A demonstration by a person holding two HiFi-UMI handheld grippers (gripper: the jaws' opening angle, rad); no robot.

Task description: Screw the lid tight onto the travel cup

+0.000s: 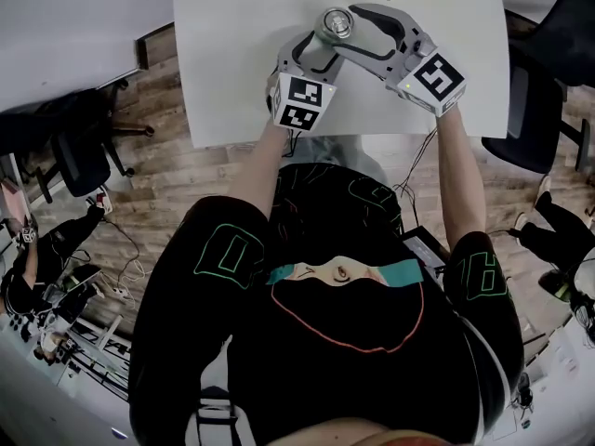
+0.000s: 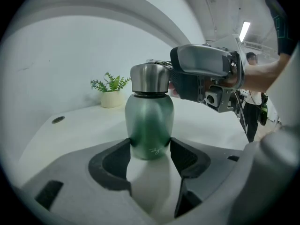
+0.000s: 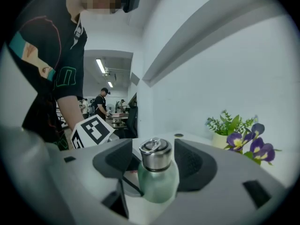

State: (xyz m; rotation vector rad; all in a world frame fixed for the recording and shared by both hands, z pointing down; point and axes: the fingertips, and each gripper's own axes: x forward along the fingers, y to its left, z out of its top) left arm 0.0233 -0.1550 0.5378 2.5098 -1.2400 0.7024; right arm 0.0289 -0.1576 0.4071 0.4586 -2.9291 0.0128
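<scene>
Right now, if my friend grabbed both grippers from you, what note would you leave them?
Left gripper: jaws shut on the lower body of the green travel cup, holding it upright over the white table.
Right gripper: jaws open, one on each side of the steel lid, not pressing it.
Done: the lid sits on the cup.
Left to do: close on the lid and twist it. The pictures don't show whether it's tight yet.
</scene>
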